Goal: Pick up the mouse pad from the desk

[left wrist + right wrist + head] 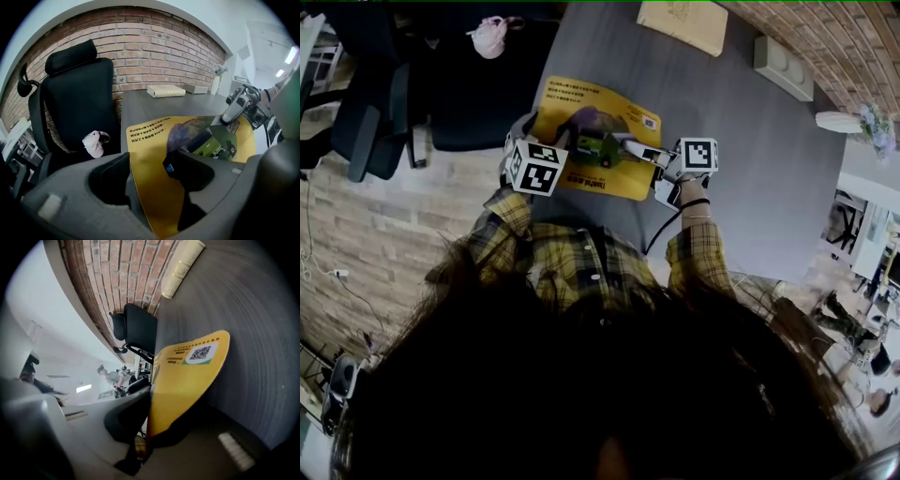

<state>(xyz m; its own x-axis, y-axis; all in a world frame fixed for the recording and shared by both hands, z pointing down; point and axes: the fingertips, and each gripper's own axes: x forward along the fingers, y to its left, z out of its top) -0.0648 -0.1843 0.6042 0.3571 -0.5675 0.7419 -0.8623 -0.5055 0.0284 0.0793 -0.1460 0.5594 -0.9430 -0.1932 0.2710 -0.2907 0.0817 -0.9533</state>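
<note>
Standing beside the desk (741, 169), I'd say the pick-up is well under way but not finished; the yellow mouse pad (572, 105) sits between the two grippers near the desk's front edge. The right gripper (151, 394) is clenched on the pad's right edge, the sheet pinched flat between its jaws and rising at a slant from the grey top, so that side at least looks clear of the surface. The left gripper (147, 161) has its jaws spread wide with the pad's left edge running between them; the pads do not look to be pressing on it, so I judge that side straddled rather than gripped. Whether the pad's far edge touches the desk I cannot tell. What is left, by my reckoning: clamp the left jaws on the sheet and raise the whole thing free.

As for containers, the only one I can spot is a white vase (836, 121) by the brick wall, well apart from the pad, with a small bunch of flowers (874, 127) in it; a pale book (682, 21) lies flat at the far end of the desk, and a pink thing (95, 143) rests on the seat of the black chair (79, 93), neither of them inside anything.
</note>
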